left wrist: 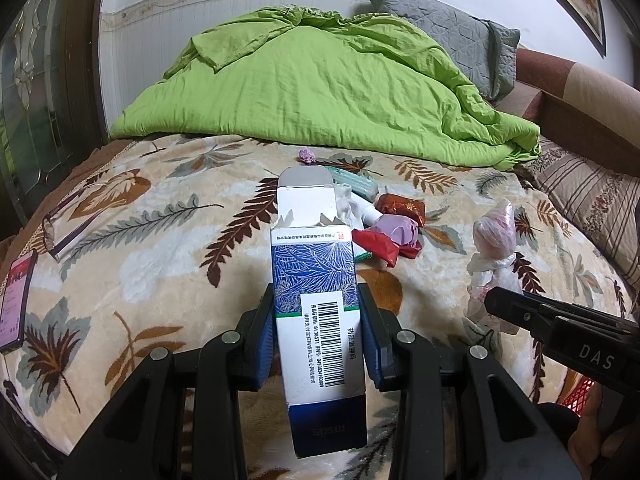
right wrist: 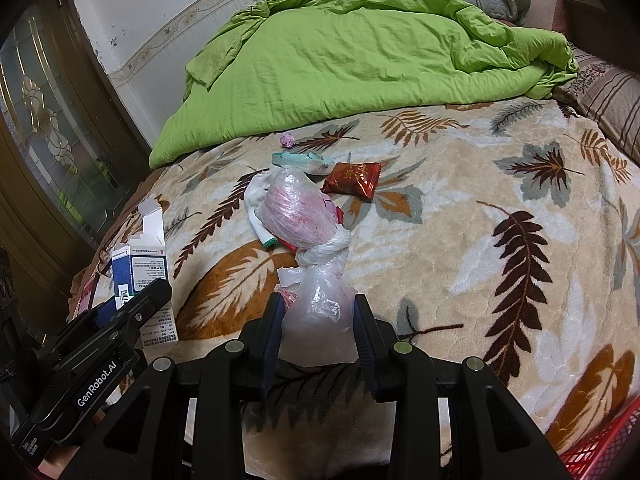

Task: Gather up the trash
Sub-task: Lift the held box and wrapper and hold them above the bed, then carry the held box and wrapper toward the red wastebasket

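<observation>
Box (left wrist: 316,300) clamped in left gripper (left wrist: 318,344); wrappers (left wrist: 394,220), phone (left wrist: 16,300) beyond.

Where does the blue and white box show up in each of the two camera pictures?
Left wrist view: the box fills the lower centre, gripped between the left tongs.
Right wrist view: the box stands at the lower left edge, behind the left tongs.
Shared landmark: the green quilt across the bed, above the box in both.

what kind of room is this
Most likely a bedroom: a bed under a leaf-print blanket, a crumpled green quilt and a grey pillow against the wall.
</observation>
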A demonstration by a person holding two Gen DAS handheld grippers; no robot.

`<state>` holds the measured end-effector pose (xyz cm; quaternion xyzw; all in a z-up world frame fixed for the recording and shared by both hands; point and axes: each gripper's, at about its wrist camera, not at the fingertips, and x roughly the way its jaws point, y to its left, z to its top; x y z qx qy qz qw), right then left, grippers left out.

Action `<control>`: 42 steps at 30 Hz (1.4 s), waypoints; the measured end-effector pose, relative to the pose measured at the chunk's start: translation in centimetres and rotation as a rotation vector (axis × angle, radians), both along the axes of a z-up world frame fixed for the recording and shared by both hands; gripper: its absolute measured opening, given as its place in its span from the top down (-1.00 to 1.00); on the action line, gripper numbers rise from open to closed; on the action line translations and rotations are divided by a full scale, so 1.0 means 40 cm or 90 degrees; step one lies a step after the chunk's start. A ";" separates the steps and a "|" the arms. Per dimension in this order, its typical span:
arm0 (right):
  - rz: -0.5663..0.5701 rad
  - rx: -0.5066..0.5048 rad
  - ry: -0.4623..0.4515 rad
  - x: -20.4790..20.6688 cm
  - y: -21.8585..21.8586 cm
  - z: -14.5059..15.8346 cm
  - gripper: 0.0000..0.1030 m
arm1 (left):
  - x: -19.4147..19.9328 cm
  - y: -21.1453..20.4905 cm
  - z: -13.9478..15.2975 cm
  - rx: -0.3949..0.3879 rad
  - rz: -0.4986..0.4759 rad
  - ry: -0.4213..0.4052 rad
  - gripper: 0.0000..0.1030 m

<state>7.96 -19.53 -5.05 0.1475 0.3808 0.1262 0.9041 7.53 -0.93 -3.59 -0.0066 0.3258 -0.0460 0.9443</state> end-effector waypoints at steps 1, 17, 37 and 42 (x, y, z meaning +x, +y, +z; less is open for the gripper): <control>0.000 0.000 0.000 0.000 0.000 -0.001 0.27 | 0.000 0.000 0.000 0.000 0.000 0.000 0.31; -0.016 -0.029 -0.018 -0.015 -0.008 0.028 0.28 | -0.025 -0.027 0.002 -0.027 -0.019 -0.005 0.31; -0.062 -0.091 -0.015 -0.073 -0.079 0.073 0.28 | -0.062 -0.101 0.057 -0.057 -0.111 0.005 0.31; -0.078 -0.127 -0.022 -0.094 -0.093 0.080 0.28 | -0.064 -0.111 0.056 -0.051 -0.119 0.008 0.31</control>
